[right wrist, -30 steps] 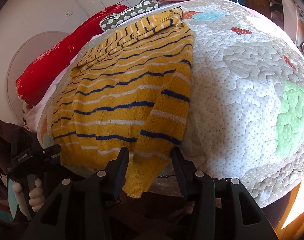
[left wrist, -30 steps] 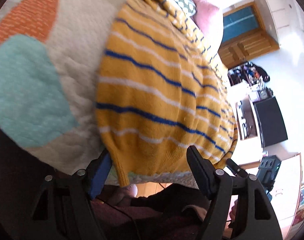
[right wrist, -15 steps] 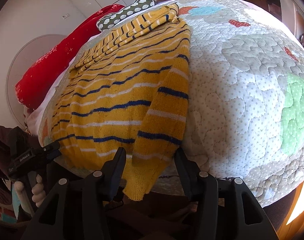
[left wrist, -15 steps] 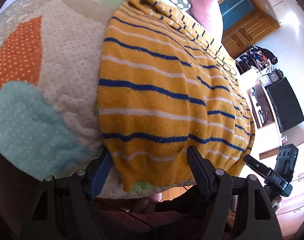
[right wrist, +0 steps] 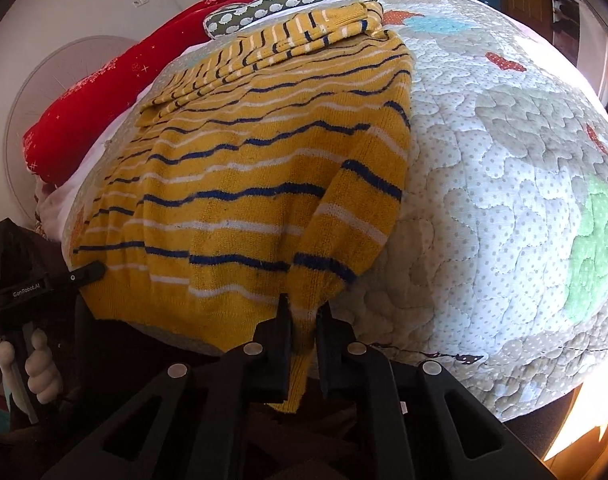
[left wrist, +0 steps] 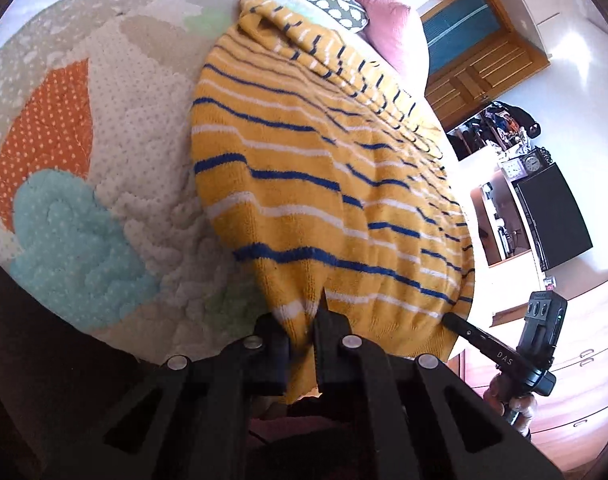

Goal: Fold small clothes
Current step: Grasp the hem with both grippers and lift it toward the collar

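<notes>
A yellow knitted sweater (left wrist: 324, 184) with blue and white stripes lies flat on the quilted bed (left wrist: 143, 120), its hem at the near edge. My left gripper (left wrist: 304, 320) is shut on the hem's left corner, which bunches between the pads. In the right wrist view the sweater (right wrist: 231, 184) has a sleeve folded down its right side. The jaws of my right gripper (right wrist: 304, 320) are closing, with that sleeve's cuff end pinched between them. Each gripper shows in the other's view: the right gripper (left wrist: 450, 319) and the left gripper (right wrist: 93, 269), both at the hem.
Red pillow (right wrist: 91, 92), spotted pillow (right wrist: 263, 8) and pink pillow (left wrist: 388, 28) lie at the bed's far end. Bare quilt (right wrist: 504, 160) spreads right of the sweater. A black screen (left wrist: 552, 216) and a wooden door (left wrist: 476, 52) stand beyond. A hand (right wrist: 43, 368) holds the left gripper's handle.
Both grippers stood open around the sweater's near edge and have closed onto it. The left one has lifted a little, pulling the fabric into a ridge.
</notes>
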`<state>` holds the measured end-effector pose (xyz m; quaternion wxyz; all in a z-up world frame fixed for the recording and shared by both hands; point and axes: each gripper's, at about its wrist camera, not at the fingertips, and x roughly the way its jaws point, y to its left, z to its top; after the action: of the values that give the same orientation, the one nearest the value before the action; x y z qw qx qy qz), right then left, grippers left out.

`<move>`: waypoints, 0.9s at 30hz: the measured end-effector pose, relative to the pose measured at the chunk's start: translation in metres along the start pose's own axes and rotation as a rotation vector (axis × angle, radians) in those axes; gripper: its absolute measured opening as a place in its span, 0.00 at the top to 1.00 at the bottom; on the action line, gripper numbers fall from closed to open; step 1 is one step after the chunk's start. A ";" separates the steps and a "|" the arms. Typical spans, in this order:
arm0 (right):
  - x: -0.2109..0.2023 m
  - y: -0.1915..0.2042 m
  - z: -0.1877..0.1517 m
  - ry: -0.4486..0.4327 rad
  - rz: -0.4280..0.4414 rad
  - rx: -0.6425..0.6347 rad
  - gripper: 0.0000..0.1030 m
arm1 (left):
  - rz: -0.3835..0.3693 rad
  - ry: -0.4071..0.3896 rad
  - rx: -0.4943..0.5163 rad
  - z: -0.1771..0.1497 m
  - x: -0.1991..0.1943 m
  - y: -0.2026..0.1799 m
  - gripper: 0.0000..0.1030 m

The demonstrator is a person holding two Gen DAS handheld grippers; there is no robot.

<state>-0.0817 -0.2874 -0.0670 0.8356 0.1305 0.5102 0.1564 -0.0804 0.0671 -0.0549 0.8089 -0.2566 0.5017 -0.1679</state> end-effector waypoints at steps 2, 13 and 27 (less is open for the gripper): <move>-0.012 0.002 0.000 -0.030 0.032 -0.009 0.90 | -0.011 -0.024 0.017 0.003 -0.013 -0.011 0.92; -0.059 0.013 0.106 -0.191 0.269 0.080 0.90 | -0.019 -0.136 0.024 0.108 -0.029 -0.045 0.92; -0.006 0.003 0.219 -0.184 0.211 0.152 0.90 | 0.001 -0.125 -0.134 0.206 0.019 -0.022 0.92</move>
<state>0.1105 -0.2999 0.0367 0.8455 0.2601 0.4252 0.1916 0.1127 0.0895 0.0191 0.8195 -0.3201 0.4606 -0.1173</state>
